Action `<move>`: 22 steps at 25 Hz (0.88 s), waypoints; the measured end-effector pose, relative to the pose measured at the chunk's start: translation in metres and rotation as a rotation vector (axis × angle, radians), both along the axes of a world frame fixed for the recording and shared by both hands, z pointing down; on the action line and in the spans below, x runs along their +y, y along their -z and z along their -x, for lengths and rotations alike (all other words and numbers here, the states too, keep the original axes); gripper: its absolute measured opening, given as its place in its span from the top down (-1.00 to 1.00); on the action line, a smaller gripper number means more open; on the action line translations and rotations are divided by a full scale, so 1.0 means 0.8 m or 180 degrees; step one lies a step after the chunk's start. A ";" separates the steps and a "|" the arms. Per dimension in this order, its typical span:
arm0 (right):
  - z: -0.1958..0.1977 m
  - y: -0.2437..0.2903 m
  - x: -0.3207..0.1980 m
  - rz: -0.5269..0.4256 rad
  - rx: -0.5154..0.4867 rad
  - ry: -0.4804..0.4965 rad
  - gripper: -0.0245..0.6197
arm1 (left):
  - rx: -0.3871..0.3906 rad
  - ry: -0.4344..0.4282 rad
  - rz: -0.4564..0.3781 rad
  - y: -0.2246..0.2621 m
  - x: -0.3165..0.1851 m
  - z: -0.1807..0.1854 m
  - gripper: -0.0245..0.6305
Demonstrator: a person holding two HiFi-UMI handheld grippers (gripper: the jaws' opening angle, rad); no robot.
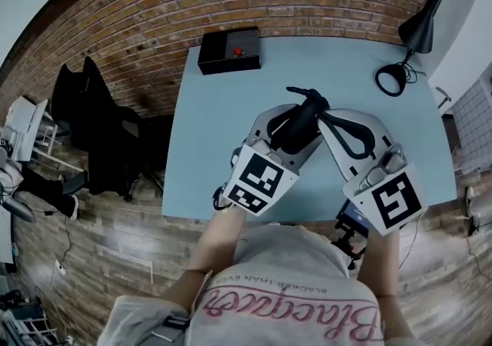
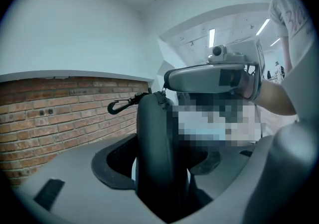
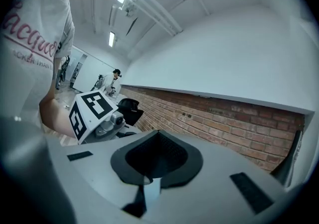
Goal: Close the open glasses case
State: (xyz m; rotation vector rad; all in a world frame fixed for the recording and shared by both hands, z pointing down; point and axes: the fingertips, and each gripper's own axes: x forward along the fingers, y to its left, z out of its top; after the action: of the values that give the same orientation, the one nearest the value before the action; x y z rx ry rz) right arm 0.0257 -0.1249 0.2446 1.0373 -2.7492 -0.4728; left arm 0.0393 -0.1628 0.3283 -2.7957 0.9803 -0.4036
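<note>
The black zip glasses case (image 1: 304, 118) hangs above the light blue table (image 1: 215, 129), with my left gripper (image 1: 294, 123) shut on it. Along the left gripper's jaws, the case (image 2: 153, 133) stands on edge between the pads, filling the gap of my left gripper (image 2: 162, 164). Its halves lie together and no opening shows. A carabiner clip (image 2: 119, 106) sticks out from its far end. My right gripper (image 1: 328, 118) is close to the right of the case, not touching it. Its pads (image 3: 155, 161) meet with nothing between them, so my right gripper (image 3: 153, 170) is shut.
A black box (image 1: 229, 50) with a small red item sits at the table's far left corner. A black desk lamp (image 1: 415, 29) stands at the far right. A brick wall runs behind the table, and dark furniture (image 1: 100, 137) stands on the floor to the left.
</note>
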 end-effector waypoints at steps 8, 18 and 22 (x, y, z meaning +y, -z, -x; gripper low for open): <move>0.038 -0.010 0.024 0.0152 -0.0016 0.0310 0.86 | -0.0278 0.0196 -0.0141 -0.002 -0.009 -0.001 0.08; 0.043 -0.015 0.033 0.0153 0.0097 0.0323 0.86 | -0.0269 0.0189 -0.0142 -0.004 -0.008 -0.005 0.18; 0.031 -0.004 0.028 0.0149 0.0033 0.0138 0.86 | -0.0253 0.0144 -0.0252 -0.002 -0.008 -0.006 0.21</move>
State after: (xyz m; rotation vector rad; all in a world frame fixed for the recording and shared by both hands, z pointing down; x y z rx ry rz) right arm 0.0012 -0.1022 0.2475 0.9634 -2.7646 -0.4169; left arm 0.0442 -0.1690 0.3298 -2.6697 1.0205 -0.4675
